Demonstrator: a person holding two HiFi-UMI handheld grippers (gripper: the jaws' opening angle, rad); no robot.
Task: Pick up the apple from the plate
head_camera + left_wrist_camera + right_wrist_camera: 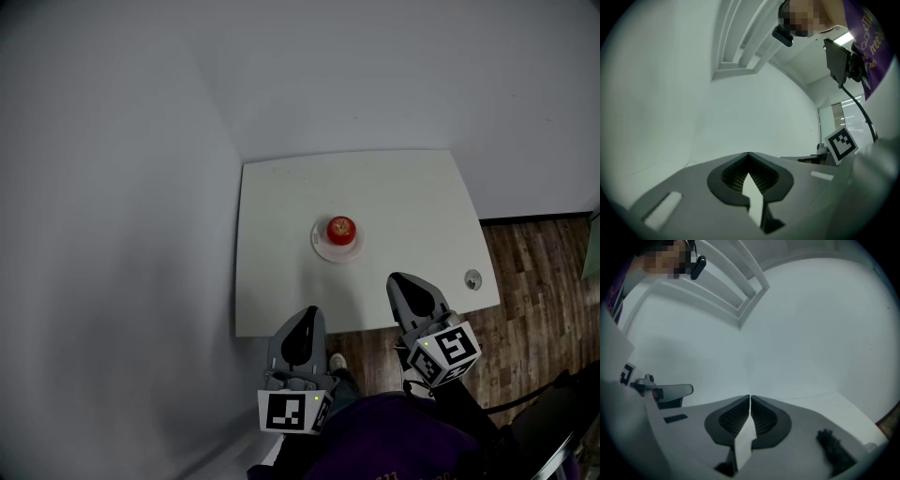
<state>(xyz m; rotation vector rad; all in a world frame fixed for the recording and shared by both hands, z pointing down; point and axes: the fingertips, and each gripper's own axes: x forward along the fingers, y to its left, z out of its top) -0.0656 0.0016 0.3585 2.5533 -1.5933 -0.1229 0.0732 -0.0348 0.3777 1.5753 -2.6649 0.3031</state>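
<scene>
Red apple (341, 228), seemingly centred on plate (323, 251), lies beyond left gripper (308, 313) and right gripper (399, 279) (fingers (761, 417) closed).

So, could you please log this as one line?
apple on plate, untouched | left gripper shut, empty | right gripper shut, empty

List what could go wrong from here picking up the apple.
1. The right gripper and left gripper are both shut; arriving that way would likely shove the apple, not grasp it.
2. The apple sits on a plate on the table; a nudge might roll it off or slide the plate.
</scene>
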